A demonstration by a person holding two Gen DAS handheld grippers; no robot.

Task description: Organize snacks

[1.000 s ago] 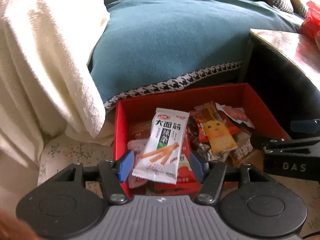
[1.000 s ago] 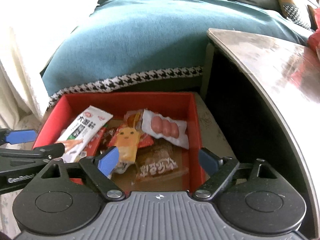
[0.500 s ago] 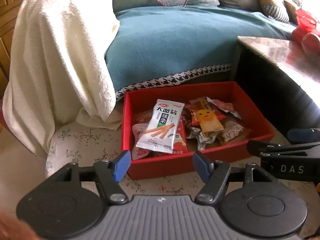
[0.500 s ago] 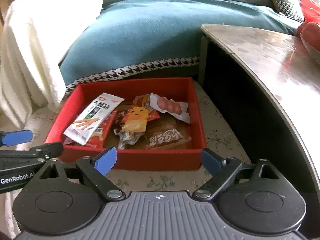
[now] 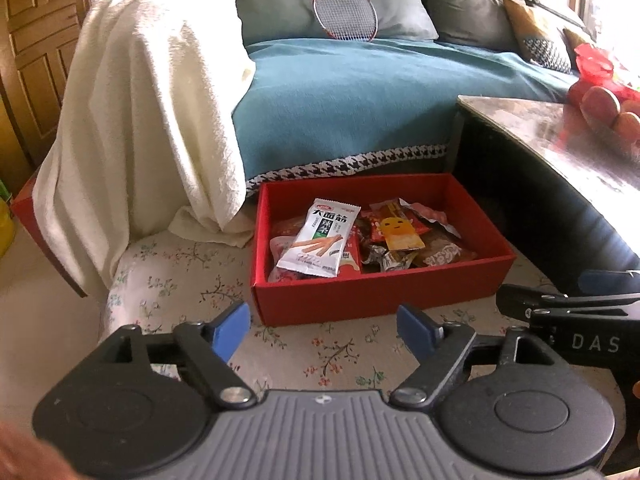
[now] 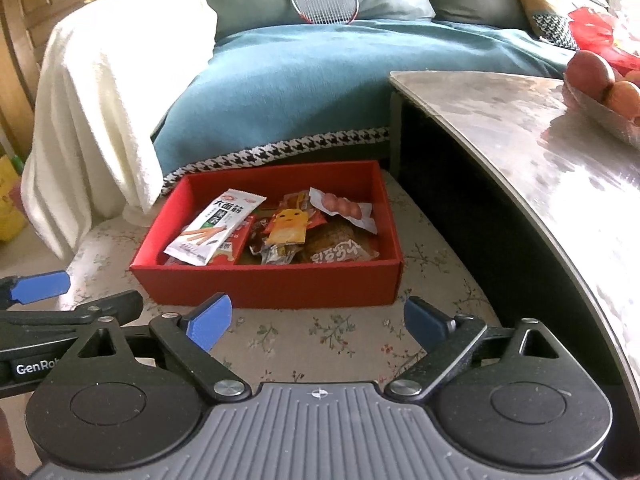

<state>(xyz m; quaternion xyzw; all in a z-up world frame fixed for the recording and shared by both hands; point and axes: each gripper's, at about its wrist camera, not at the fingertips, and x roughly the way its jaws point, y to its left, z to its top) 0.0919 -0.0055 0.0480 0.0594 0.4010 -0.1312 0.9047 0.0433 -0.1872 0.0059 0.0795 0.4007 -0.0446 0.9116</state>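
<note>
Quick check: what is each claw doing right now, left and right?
Left claw: opening, nothing between the jaws, short of the red box.
Right claw: opening, holding nothing.

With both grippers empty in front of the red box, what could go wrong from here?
1. The white packet lies loose on top of the heap in the red box, leaning over other packs; a careless grasp may push it aside or take two at once.
2. The table edge stands close beside the box, so the right gripper, jaws opening and empty, might bump it.
3. The left gripper, also opening and empty, sits close to the right one; they may collide.
</note>
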